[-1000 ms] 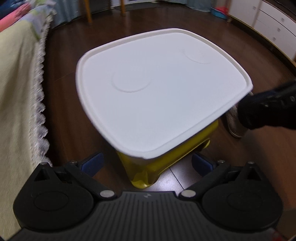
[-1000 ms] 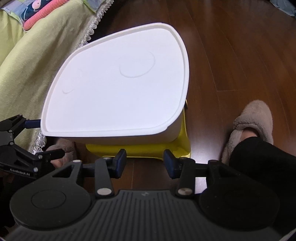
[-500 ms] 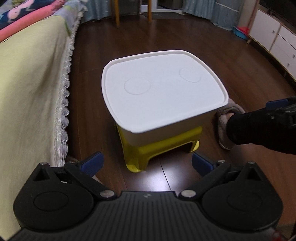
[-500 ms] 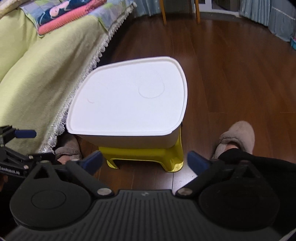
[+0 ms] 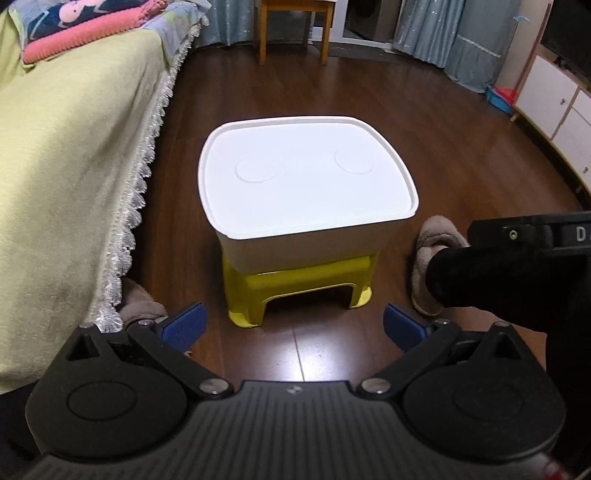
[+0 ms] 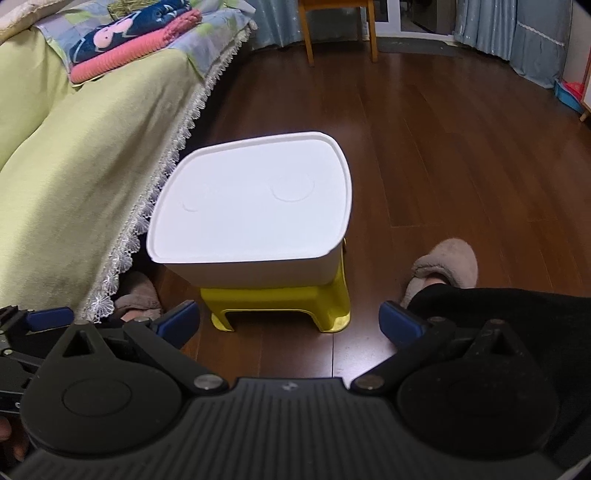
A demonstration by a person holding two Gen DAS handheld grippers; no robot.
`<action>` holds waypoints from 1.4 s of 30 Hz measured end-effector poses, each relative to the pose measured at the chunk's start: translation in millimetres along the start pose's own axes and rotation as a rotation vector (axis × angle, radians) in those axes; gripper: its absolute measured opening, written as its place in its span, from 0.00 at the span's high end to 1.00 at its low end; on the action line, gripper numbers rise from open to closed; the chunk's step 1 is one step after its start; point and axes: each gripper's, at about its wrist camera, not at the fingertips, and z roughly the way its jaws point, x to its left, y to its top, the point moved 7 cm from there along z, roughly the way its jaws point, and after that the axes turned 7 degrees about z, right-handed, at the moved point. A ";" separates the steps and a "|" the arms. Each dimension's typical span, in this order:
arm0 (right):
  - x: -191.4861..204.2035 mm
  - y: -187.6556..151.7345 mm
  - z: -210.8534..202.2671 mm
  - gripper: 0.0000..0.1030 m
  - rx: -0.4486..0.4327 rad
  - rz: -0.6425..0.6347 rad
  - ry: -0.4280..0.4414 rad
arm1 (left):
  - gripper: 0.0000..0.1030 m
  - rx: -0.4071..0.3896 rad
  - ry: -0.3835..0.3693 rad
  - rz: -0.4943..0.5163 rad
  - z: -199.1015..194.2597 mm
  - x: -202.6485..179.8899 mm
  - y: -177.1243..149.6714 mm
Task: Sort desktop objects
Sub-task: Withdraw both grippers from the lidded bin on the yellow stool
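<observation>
On the dark wooden floor (image 5: 436,122) beside a bed draped in a yellow-green cover (image 5: 66,155) with a lace fringe, a white lidded storage box (image 5: 306,184) sits on a small yellow plastic stool (image 5: 295,286). Its lid is closed and bare, marked only by two faint moulded circles. As for writing, the one readable mark is a pale letter "D" on the black body of the right gripper (image 6: 290,325) where it enters the left wrist view from the right edge; the rest of that label is cut off. Small print on the other tool, at the left edge of the right wrist view, is too small to read.

Both claws stand wide apart with nothing between their blue pads. The left gripper (image 5: 295,328) hangs above the floor in front of the stool, clear of the box, and the right one likewise touches nothing. A grey fluffy slipper (image 6: 443,266) on a foot rests on the floor to the right of the stool, and a second slipper (image 6: 138,295) pokes out by the bed's fringe. Folded pink and dark-blue blankets (image 6: 136,40) lie on the bed, and a wooden chair (image 5: 293,29) stands far behind.
</observation>
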 end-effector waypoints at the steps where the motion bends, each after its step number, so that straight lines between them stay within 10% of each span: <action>1: 2.3 -0.2 -1.9 0.01 -0.003 -0.002 0.005 | 0.01 -0.004 -0.003 0.000 -1.2 -0.4 0.6; 42: 13.4 0.0 -7.9 0.01 -0.031 0.021 0.018 | 0.01 -0.009 0.018 -0.075 2.0 6.3 -4.6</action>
